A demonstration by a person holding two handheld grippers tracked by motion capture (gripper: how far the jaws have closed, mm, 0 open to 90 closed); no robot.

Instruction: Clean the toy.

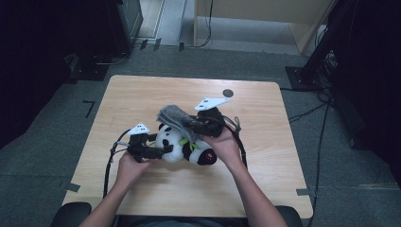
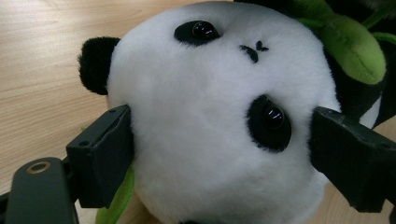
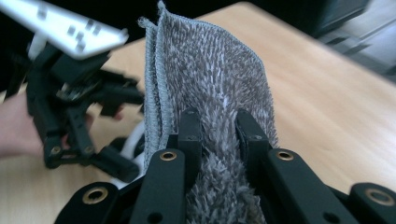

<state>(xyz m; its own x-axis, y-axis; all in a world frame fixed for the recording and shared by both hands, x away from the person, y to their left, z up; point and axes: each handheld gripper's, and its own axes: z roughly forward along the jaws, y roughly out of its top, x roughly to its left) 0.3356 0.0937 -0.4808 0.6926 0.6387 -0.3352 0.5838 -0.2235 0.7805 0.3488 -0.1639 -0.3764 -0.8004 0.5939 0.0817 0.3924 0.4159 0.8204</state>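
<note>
A black-and-white plush panda (image 1: pixel 185 145) with green leaves lies on its side in the middle of the wooden table (image 1: pixel 142 94). My left gripper (image 1: pixel 163 150) stands at its head from the left. In the left gripper view the white head (image 2: pixel 210 116) sits between the wide-set jaws of that gripper (image 2: pixel 219 135); the pads (image 2: pixel 109 154) lie at the fur without squeezing it. My right gripper (image 1: pixel 189 124) hovers over the panda's body, shut on a shaggy grey cloth (image 1: pixel 171 115). In the right gripper view the cloth (image 3: pixel 210 60) stands up folded between the closed jaws of that gripper (image 3: pixel 217 121).
A small dark round spot (image 1: pixel 228 93) marks the table's far side. Bare wood lies around the panda. Cables (image 1: pixel 109 165) trail from both grippers toward the person. Dark stands and equipment (image 1: pixel 326 52) ring the table on grey carpet.
</note>
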